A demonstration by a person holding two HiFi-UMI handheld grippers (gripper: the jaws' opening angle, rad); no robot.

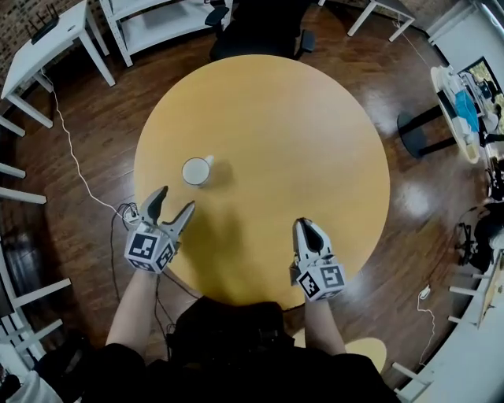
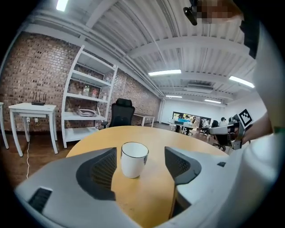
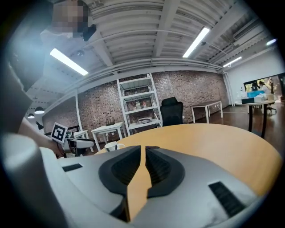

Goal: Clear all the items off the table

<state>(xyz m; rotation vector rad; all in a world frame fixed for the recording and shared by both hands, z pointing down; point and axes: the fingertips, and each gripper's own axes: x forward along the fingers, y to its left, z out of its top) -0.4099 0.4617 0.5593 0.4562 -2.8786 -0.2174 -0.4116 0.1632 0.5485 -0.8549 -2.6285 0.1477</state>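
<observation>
A white mug [image 1: 196,171] with a dark rim stands upright on the round wooden table [image 1: 315,126], left of its middle. My left gripper [image 1: 173,203] is open at the table's near-left edge, a short way short of the mug. In the left gripper view the mug [image 2: 133,159] stands ahead between the two jaws, untouched. My right gripper [image 1: 306,231] sits over the near-right part of the table, shut with nothing in it. In the right gripper view its jaws [image 3: 143,165] nearly meet, and the mug [image 3: 111,146] shows small at the far left.
A black office chair [image 1: 260,27] stands at the table's far side. White shelving [image 1: 157,20] and a white side table [image 1: 47,47] lie at the back left. A white cable [image 1: 79,169] runs across the floor at left. Another table [image 1: 461,102] with clutter is at right.
</observation>
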